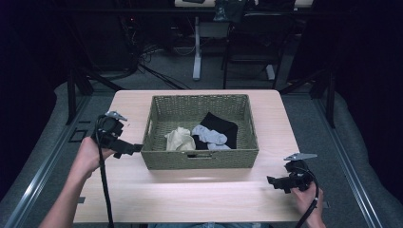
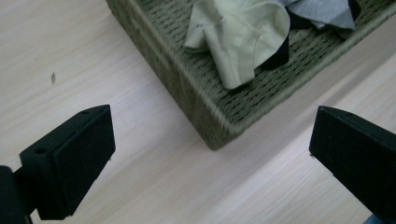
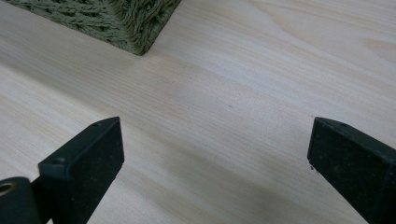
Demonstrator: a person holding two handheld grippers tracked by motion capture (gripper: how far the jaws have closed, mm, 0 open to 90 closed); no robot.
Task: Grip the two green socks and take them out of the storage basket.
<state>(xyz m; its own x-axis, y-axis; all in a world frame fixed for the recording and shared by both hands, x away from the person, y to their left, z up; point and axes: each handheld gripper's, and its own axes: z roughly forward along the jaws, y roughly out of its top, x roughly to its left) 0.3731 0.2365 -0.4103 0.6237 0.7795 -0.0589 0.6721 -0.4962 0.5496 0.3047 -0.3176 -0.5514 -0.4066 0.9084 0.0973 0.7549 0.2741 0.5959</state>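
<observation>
Left hand [image 1: 88, 156] grips the left gripper [image 1: 127, 148] at the table's left edge, jaws pointing right toward the basket [image 1: 199, 160], tip just beside its near-left corner, not touching as far as the high view shows. In the left gripper view the jaws stand wide apart w/ nothing between them but bare wood; the basket [image 2: 205, 107] corner sits ahead, btwn the two pads.

Basket is green woven, w/ a handle slot in the near wall, sitting mid-table [image 1: 199, 199], slightly toward the far side. Inside, left to right: a cream sock [image 1: 179, 140] bunched by the near wall, a grey sock [image 1: 210, 135] just beside it & touching, a black cloth [image 1: 221, 126] under and behind the grey one, reaching toward the far-right part. Left gripper view has the cream sock [image 2: 238, 37] lying over the basket floor, w/ grey sock [image 2: 322, 10] and a bit of black at the top edge.

Right hand [image 1: 306, 197] holds the right gripper [image 1: 274, 183] near the table's near-right corner, well apart from the basket, jaws pointing left. Right gripper view: jaws wide, empty, over bare table [image 3: 233, 116]; basket [image 3: 116, 18] corner at top left.
</observation>
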